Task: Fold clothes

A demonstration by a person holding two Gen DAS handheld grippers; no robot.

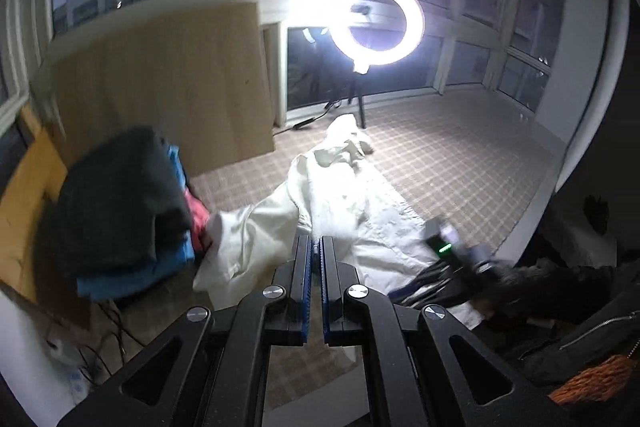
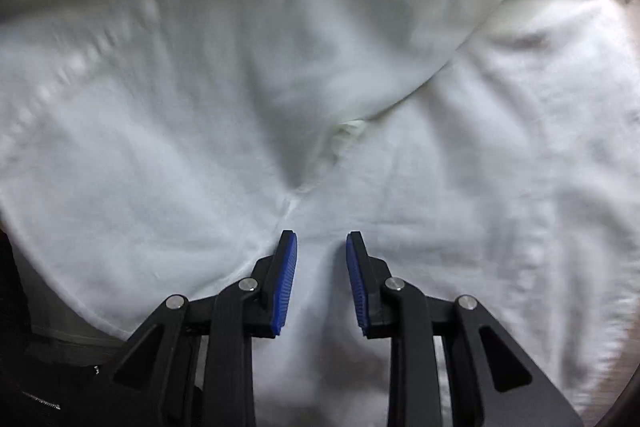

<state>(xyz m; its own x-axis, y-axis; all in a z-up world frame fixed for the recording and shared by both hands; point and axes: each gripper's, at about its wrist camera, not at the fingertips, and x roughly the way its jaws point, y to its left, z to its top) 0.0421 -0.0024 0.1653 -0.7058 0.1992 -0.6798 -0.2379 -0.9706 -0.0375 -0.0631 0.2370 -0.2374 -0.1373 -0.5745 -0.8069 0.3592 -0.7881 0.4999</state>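
A white garment (image 1: 352, 203) lies spread along the checked floor, its far end bunched up. In the left wrist view my left gripper (image 1: 316, 247) is shut on a raised fold of the white garment at its near left side, and the cloth tents up to the tips. My right gripper (image 1: 402, 294), blurred and showing a green light, is low over the garment's near right edge. The right wrist view is filled by the white garment (image 2: 200, 147), with a fold running up the middle. There my right gripper (image 2: 322, 241) stands open just above the cloth, nothing between its blue pads (image 2: 286, 283).
A stack of folded clothes (image 1: 120, 203), dark on top with blue and red below, sits at the left on a wooden surface (image 1: 24, 211). A lit ring light (image 1: 378, 23) on a tripod stands by the windows. A wooden board (image 1: 168, 87) leans behind. A person's dark sleeve (image 1: 560, 291) is at the right.
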